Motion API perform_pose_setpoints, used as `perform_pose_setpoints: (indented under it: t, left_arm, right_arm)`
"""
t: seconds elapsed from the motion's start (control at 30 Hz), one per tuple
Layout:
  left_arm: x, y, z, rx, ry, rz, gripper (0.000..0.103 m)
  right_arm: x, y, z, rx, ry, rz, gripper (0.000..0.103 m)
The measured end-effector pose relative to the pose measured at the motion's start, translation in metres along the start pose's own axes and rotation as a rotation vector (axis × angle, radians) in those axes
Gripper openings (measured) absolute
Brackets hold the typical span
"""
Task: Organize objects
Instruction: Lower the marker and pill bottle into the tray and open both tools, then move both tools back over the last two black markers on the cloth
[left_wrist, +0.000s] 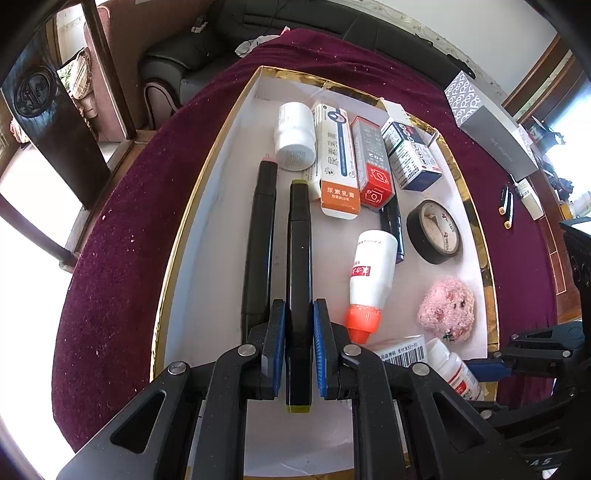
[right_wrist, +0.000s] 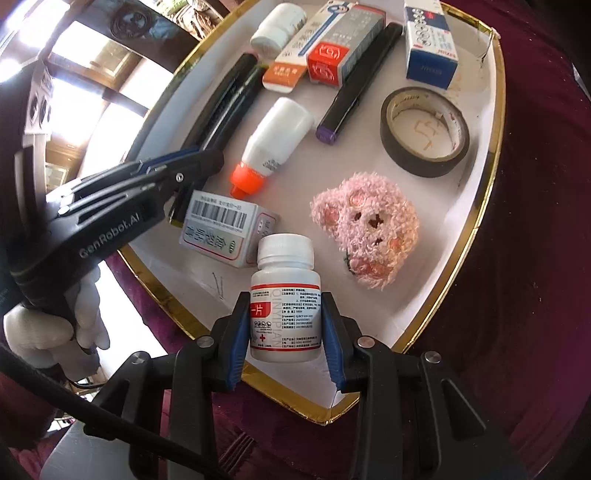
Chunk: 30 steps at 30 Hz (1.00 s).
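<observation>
My left gripper (left_wrist: 299, 321) is shut on a black marker with an olive-green cap (left_wrist: 298, 258), held along the left side of the gold-rimmed white tray (left_wrist: 207, 206), beside a second black marker with a pink tip (left_wrist: 260, 236). My right gripper (right_wrist: 284, 325) is shut on a white pill bottle with a red-striped label (right_wrist: 285, 299), over the tray's near edge (right_wrist: 258, 373). The left gripper also shows in the right wrist view (right_wrist: 184, 162), and the pill bottle shows in the left wrist view (left_wrist: 456, 369).
In the tray lie a white bottle (left_wrist: 293, 136), several medicine boxes (left_wrist: 334, 155), a purple-capped marker (right_wrist: 354, 85), an orange-capped bottle (left_wrist: 369, 273), black tape (left_wrist: 434, 230), a pink plush (left_wrist: 447, 308) and a barcode box (right_wrist: 225, 229). A grey box (left_wrist: 487, 125) and pens (left_wrist: 506, 203) lie on the maroon cloth.
</observation>
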<state>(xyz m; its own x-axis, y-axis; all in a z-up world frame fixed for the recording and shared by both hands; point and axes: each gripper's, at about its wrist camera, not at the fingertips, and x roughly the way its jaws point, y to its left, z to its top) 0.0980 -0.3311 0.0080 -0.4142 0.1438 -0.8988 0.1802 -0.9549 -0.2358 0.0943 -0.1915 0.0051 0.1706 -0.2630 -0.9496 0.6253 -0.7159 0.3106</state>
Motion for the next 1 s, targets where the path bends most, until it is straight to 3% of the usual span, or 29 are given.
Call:
perform_pose_setpoints:
  t: [0.47, 0.9, 0.93, 1.0]
  left_arm:
    - [0.001, -0.001, 0.003, -0.02, -0.012, 0.014, 0.011]
    - [-0.01, -0.011, 0.001, -0.043, -0.036, 0.042, 0.013]
    - [-0.012, -0.013, 0.001, -0.047, -0.04, 0.045, 0.014]
    - [-0.016, -0.015, 0.002, -0.059, -0.048, 0.051, 0.026]
  right_arm:
    - [0.007, 0.011, -0.002, -0.068, 0.008, -0.053, 0.035]
    - [-0.013, 0.001, -0.011, -0.05, -0.054, -0.016, 0.037]
    - [-0.016, -0.002, -0.012, -0.045, -0.061, -0.011, 0.037]
    - [-0.021, -0.007, -0.015, -0.032, -0.073, -0.002, 0.043]
